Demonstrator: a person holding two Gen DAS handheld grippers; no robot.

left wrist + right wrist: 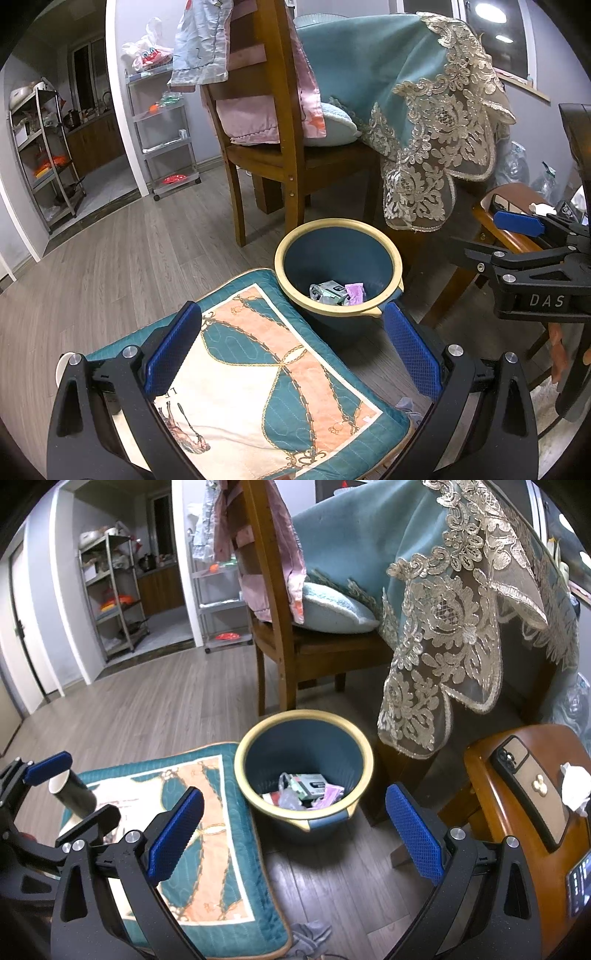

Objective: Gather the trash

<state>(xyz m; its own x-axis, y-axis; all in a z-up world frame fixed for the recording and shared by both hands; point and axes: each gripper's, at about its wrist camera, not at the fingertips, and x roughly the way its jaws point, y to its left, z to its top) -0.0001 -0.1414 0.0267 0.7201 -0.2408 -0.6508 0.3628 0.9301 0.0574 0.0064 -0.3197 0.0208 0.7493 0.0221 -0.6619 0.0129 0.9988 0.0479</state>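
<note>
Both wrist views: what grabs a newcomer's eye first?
The blue bin with a yellow rim, on the floor mid-frame, wrappers already in its bottom. Beside it lies a teal-and-orange cushion, with a lace-edged tablecloth hanging above. Both the left gripper and right gripper are open.

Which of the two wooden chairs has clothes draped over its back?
The tall wooden chair behind the blue bin; the wooden chair at right carries only a phone and crumpled tissue.
</note>
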